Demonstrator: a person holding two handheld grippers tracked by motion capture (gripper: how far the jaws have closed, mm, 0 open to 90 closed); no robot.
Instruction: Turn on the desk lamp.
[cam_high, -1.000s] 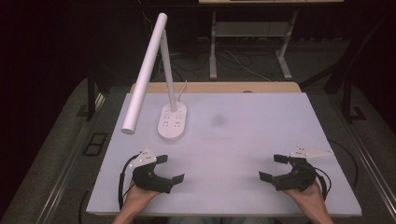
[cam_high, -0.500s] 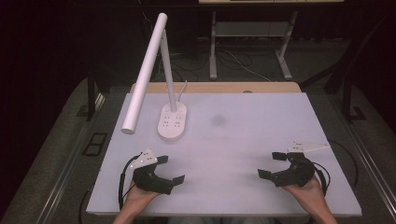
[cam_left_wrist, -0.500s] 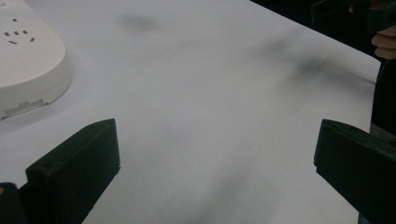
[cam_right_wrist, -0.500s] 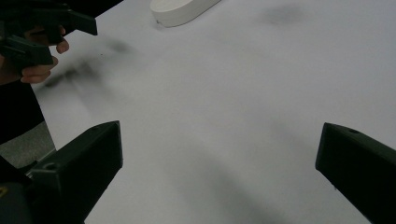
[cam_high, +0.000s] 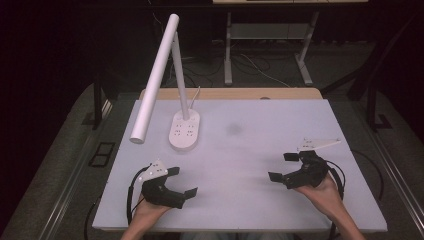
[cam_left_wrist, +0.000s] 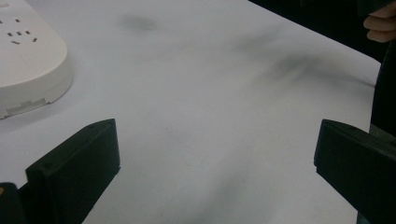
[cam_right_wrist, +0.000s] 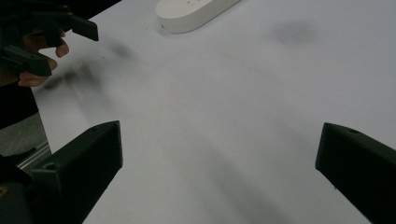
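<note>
No brand, label or readable writing appears on any item. The oval base (cam_high: 184, 130) of the white desk lamp (cam_high: 155, 75) carries small dark socket-like openings on its top face; their detail is too small to resolve in the high view.

The lamp stands at the rear left of the white counter (cam_high: 250, 150), with its tubular head angled down and forward, past the counter's left edge. In the left gripper view the base (cam_left_wrist: 28, 60) is cut off by the upper left frame edge; in the right gripper view the base (cam_right_wrist: 196, 14) is cut off by the top edge. A faint grey smudge (cam_high: 233, 128) marks the counter just right of the base.

The left gripper (cam_high: 181, 182) sits at the front left of the counter, held by the person's left hand (cam_high: 145, 212), which enters from the bottom edge. Its fingers (cam_left_wrist: 74, 172) are spread wide with nothing between them, bare counter showing in the gap.

The right gripper (cam_high: 283, 167) sits at the front right, held by the right hand (cam_high: 320, 190), with a grey three-cornered plate (cam_high: 318, 144) on top. Its fingers (cam_right_wrist: 79, 168) are likewise spread wide and hold nothing. Both grippers point inward and are well apart from each other and from the lamp.
</note>
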